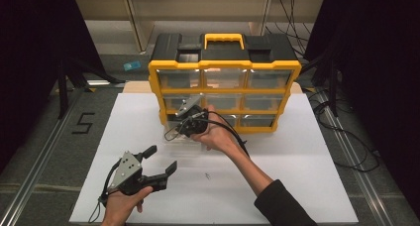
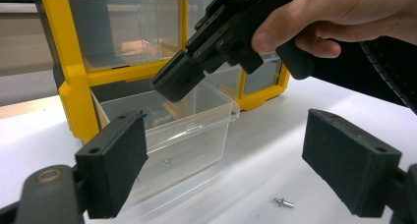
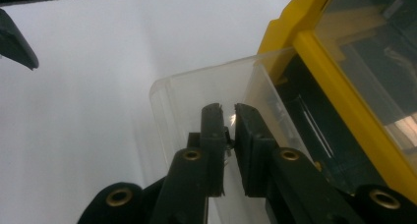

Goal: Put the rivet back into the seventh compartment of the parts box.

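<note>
Screw [image 3: 229, 135] sits pinched between right tongs [image 3: 227, 117] over drawer [image 3: 196, 94].

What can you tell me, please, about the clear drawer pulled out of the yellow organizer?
The clear drawer is a small open-topped box of see-through plastic with a lipped front rim. It sticks out of the bottom-left slot of the yellow organizer, level over the white table. At least one small metal part seems to lie inside it. The right gripper, nearly shut on something small and shiny, hangs over its open top; whether it touches the drawer is unclear.
</note>
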A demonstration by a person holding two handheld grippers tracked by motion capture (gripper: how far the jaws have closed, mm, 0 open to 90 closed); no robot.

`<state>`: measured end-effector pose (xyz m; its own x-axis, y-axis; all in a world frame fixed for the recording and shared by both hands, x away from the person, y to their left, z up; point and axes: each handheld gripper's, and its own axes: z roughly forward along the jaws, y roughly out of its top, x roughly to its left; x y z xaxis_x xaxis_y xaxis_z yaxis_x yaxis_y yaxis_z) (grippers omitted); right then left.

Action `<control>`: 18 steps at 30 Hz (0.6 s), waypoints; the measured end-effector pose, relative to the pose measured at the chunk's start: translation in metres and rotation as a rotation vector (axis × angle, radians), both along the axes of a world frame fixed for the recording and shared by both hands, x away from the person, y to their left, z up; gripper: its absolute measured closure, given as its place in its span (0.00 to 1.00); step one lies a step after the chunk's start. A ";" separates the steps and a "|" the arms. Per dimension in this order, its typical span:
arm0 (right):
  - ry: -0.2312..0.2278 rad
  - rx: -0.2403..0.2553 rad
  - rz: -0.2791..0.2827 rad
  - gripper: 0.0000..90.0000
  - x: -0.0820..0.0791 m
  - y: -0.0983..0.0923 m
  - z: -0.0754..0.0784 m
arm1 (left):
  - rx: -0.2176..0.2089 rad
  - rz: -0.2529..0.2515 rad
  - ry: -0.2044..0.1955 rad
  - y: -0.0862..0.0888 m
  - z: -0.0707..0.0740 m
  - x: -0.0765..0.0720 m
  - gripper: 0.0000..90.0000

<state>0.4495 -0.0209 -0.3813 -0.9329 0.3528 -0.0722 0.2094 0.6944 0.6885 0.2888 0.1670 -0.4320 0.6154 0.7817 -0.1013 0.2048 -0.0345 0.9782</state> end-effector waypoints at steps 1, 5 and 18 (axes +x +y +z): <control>-0.003 -0.006 0.002 0.92 0.001 0.001 -0.001 | 0.000 0.000 0.001 0.000 0.000 0.000 0.19; 0.009 -0.026 0.003 0.88 0.003 0.005 -0.006 | 0.000 -0.001 0.002 0.000 0.000 0.000 0.19; -0.055 0.050 -0.065 0.49 -0.003 -0.015 0.019 | 0.000 -0.002 0.005 0.000 -0.001 0.000 0.19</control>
